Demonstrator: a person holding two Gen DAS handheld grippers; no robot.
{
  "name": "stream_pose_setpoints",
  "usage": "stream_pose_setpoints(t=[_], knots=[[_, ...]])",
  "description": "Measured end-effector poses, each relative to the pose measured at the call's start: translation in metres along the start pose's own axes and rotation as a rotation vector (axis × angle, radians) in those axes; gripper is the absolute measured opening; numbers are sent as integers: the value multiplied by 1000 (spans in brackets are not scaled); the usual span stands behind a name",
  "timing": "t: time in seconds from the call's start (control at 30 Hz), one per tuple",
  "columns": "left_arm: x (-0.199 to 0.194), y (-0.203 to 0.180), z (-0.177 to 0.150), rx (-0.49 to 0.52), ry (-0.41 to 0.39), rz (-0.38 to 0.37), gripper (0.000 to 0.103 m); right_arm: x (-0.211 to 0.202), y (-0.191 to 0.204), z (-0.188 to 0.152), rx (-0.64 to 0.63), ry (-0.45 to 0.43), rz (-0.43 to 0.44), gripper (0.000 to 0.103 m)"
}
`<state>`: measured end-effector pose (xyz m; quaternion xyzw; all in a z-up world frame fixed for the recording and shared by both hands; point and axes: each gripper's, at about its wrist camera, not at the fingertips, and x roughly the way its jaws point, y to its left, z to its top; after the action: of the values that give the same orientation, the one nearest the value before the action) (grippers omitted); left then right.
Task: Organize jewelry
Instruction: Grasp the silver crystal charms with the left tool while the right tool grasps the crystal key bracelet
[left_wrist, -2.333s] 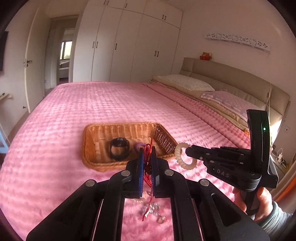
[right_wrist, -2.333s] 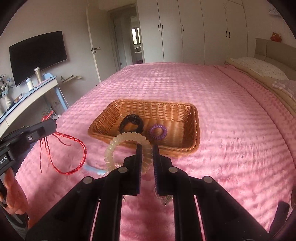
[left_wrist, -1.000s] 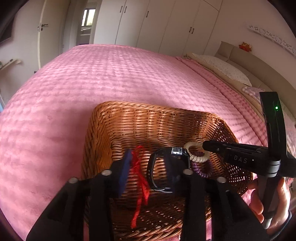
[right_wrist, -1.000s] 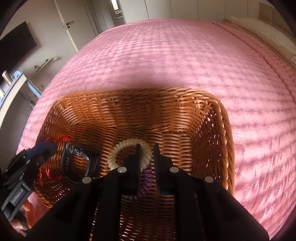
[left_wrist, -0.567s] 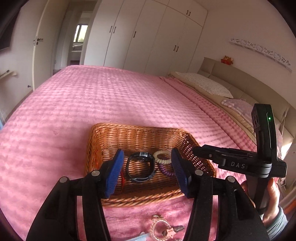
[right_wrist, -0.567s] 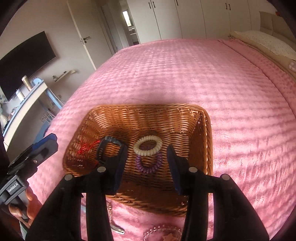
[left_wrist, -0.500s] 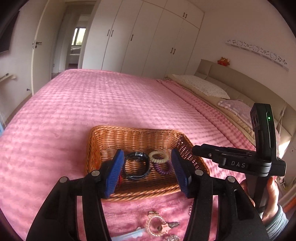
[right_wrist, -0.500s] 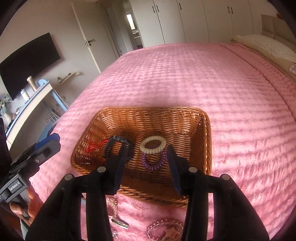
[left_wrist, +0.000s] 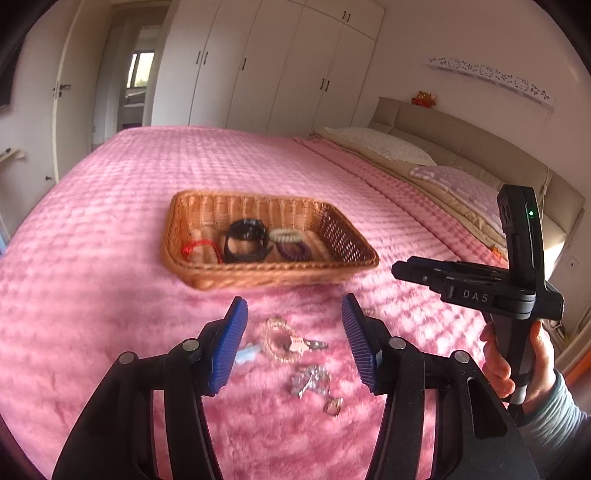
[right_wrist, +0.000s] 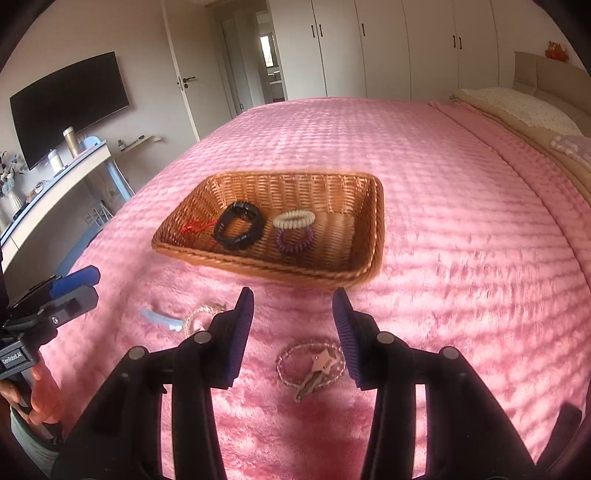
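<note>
With both tongs (left_wrist: 291, 343) (right_wrist: 293, 332) spread and empty, the light, limp bracelet (right_wrist: 310, 363) is best pinched at its near beads.

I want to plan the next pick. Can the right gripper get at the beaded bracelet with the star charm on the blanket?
Probably yes. The right gripper is open and empty, and the beaded bracelet lies uncovered on the pink blanket just below its jaws, with nothing between.

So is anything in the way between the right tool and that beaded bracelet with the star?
Nothing visible. The right tool hangs open above the star bracelet, which lies alone on the pink blanket, in front of the basket.
</note>
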<state>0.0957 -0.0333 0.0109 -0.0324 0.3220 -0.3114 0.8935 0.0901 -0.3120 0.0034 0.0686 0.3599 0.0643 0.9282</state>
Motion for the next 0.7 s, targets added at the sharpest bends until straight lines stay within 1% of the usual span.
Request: stream_pose_setpoints(t=[0.13,0.17,0.23,0.3,0.4,0.47,0.53,0.57,0.6,0.7], knots=[[18,7,-28,-13,99,-28,50,10,-6,-23,32,17,-17,41],[24,7,-33,-10,124,-30,50,13,-10,-28,51,22,-12,41],[36,5,-42,5,167,-29,49,16,-20,-35,94,29,-3,37],[46,5,-47,14,195,-32,47,19,-28,-42,129,37,7,37],[58,2,-51,31,221,-27,42,21,-40,-46,170,50,12,35],[62,1,-52,36,231,-25,40,24,-44,-46,183,60,27,35],[65,-1,-53,40,234,-25,38,28,-39,-47,166,78,23,35],[67,-1,-54,43,238,-24,35,31,-35,-47,153,91,21,34],[69,-2,-55,46,243,-20,31,36,-31,-48,144,105,26,31],[74,-6,-56,63,256,-12,28,47,-21,-51,117,132,8,29]])
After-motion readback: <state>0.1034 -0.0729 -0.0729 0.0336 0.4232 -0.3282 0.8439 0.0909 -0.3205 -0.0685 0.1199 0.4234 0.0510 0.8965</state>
